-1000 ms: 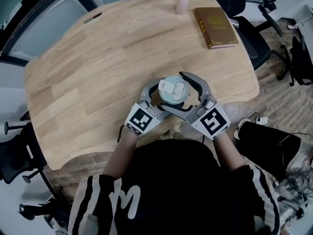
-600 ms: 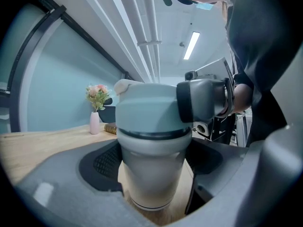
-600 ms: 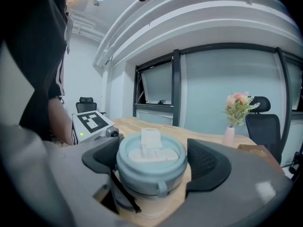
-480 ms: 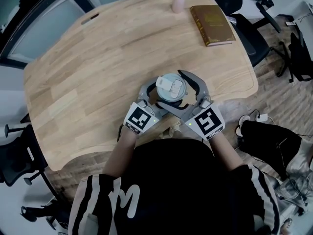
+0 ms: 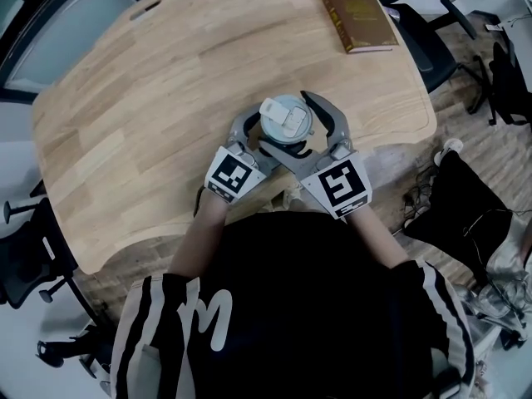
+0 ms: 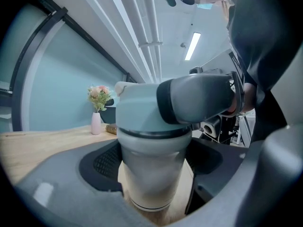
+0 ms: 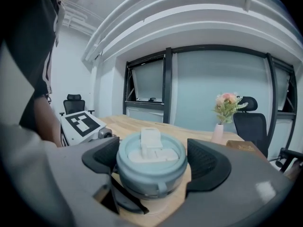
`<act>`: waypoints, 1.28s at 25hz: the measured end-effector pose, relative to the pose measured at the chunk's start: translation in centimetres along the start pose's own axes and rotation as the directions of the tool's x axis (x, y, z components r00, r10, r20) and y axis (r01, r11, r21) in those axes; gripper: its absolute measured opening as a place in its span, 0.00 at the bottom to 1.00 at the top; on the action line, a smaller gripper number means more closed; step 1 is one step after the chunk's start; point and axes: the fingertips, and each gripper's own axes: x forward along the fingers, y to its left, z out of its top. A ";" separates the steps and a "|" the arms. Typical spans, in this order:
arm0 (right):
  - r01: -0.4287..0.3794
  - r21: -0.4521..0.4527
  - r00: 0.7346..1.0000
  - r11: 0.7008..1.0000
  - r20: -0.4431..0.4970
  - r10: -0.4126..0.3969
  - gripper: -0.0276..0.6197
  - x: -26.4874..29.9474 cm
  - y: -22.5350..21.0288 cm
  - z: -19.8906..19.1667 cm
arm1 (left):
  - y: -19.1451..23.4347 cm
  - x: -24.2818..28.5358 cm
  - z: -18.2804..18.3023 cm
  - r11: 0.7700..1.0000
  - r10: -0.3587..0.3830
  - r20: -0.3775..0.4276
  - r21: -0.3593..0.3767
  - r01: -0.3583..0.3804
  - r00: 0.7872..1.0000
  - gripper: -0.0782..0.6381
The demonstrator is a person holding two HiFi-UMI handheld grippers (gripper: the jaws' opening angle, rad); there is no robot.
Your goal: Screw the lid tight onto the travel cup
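Left claw (image 6: 154, 167) is clamped low on the cup (image 6: 151, 174), its dark pads (image 6: 108, 161), dimpled like fine mesh, pressed against either side of the body. The right claw (image 7: 151, 165) is set higher and closed around the lid (image 5: 287, 116), with one smooth grey curved finger wrapping each side of the rim.

The cup stands upright near the front edge of the table (image 5: 166, 98), close to the person. Its body is smooth, cream-coloured and narrows toward the base. A thin black ring separates it from the lid. The lid is round, pale blue-green plastic with a white rectangular flip tab on top.

Each claw carries a white cube printed with a bold black square pattern, the left cube (image 5: 231, 174) and the right cube (image 5: 337, 188).

The table is pale wood with long visible grain and rounded corners. At its far side lies a brown hardback book (image 5: 359, 19) with a gilt design on the cover, and its lettering is too small to read. Beside the book stands a slim pink vase (image 6: 96, 123) holding pink flowers (image 7: 227, 105).
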 end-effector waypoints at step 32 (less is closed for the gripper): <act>0.289 0.168 0.957 0.943 -0.054 -0.283 0.72 0.1 -0.9 0.0 | 0.1 -0.1 -0.1 0.998 0.064 0.023 -0.015 -0.064 0.998 0.69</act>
